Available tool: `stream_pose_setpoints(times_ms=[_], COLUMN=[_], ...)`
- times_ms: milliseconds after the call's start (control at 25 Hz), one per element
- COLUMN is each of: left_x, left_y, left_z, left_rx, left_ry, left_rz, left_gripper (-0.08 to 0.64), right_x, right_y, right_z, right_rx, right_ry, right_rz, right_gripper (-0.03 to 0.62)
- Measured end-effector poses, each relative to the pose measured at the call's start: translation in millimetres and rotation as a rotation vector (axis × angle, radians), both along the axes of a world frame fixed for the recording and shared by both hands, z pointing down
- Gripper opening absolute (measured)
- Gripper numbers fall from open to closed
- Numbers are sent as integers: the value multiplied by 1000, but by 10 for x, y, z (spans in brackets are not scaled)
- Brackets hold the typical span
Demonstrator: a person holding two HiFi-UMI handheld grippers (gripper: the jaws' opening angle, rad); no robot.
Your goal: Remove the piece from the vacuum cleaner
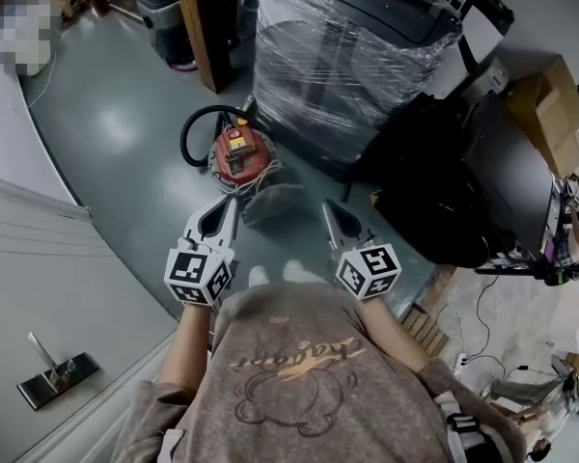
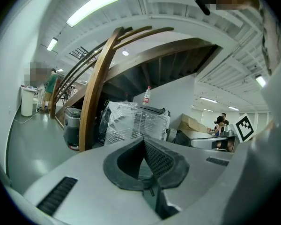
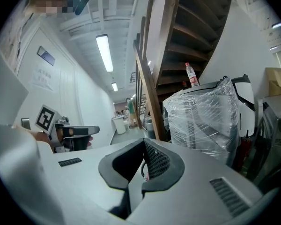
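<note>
The vacuum cleaner [image 1: 239,154], a small red canister, is seen on the grey floor at about 11 o'clock from the person, with its black hose [image 1: 195,128] looped off its 10 o'clock side. A grey shape [image 1: 275,205] lies just beside the canister at its 5 o'clock; what it is cannot be made out, so which piece is to come off is not settled from here. The left gripper [image 1: 230,205] is held low with its tips near the canister's near edge but apart from it. The right gripper [image 1: 330,210] is held further off at 3 o'clock of the left. In both gripper views the jaws are pressed fully together, left [image 2: 147,172] and right [image 3: 143,165], with nothing gripped between the pads. The task is judged not yet begun. Risks noted: no hold can be taken until the jaws are parted, and a closed tip pushed at the canister would likely nudge it away across the smooth floor. If the piece is tightly seated, a one-sided pull may drag or tip the whole canister unless the body is braced by the other gripper. The hose loop could be snagged on approach. A large plastic-wrapped load [image 1: 338,56] stands close at the canister's 1 o'clock, so room on that side is limited.
</note>
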State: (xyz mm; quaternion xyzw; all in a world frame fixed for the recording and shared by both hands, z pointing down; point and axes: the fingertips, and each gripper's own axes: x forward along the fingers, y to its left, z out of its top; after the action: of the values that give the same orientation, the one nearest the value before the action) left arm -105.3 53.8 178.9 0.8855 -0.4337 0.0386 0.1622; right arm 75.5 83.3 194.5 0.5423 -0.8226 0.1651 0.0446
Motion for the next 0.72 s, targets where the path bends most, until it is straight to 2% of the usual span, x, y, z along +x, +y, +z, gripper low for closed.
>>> stream_pose_setpoints(times_ms=[320, 640, 680, 720], left_x=[134, 223, 240, 258], left_y=[-128, -172, -164, -156], left_z=[-83, -94, -97, -97], left_rx=[29, 26, 22, 18], left_ry=[9, 27, 32, 38], left_rz=[-6, -4, 3, 12], left_gripper=[2, 3, 7, 50], right_x=[61, 74, 76, 78], right_y=[-214, -271, -267, -265], right_z=[-111, -118, -112, -101], right_rx=[34, 52, 53, 51], right_ry=[-30, -45, -46, -48], right_rz=[-19, -59, -65, -72], right_gripper=[0, 4, 17, 41])
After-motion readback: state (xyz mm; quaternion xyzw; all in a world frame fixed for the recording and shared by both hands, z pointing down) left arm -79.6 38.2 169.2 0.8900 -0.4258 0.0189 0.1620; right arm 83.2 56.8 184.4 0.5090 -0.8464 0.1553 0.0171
